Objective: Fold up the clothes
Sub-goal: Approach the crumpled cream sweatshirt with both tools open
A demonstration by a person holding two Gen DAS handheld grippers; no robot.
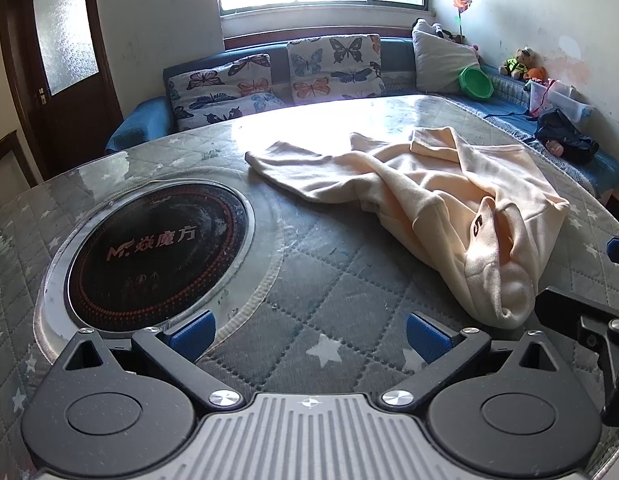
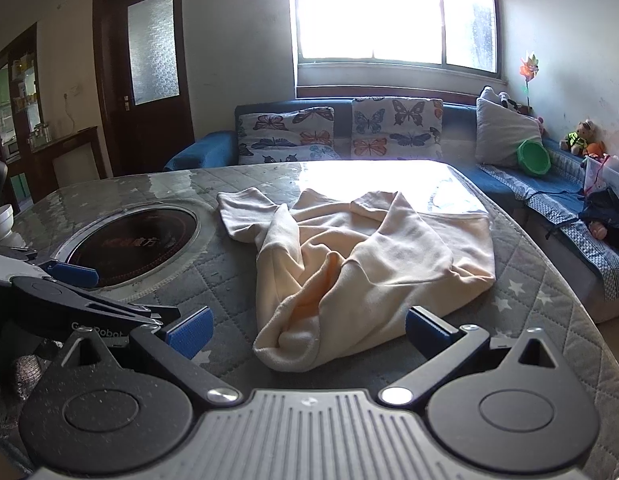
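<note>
A cream sweatshirt (image 1: 429, 196) lies crumpled on the quilted grey table, one sleeve stretched to the left and its hem bunched toward me. In the right wrist view the sweatshirt (image 2: 361, 256) lies straight ahead, its near end between the fingers. My left gripper (image 1: 309, 334) is open and empty, low over the table, left of the garment's near end. My right gripper (image 2: 307, 330) is open and empty, its blue pads (image 2: 423, 330) on either side of the bunched hem without closing on it. The left gripper (image 2: 75, 276) also shows at the right wrist view's left edge.
A round black induction hob (image 1: 157, 252) is set into the table (image 1: 349, 280) at the left. A blue sofa (image 1: 393, 60) with butterfly cushions runs behind and along the right, holding a green bowl (image 1: 475, 82), toys and a plastic box. White bowls (image 2: 1, 220) stand at the table's far left.
</note>
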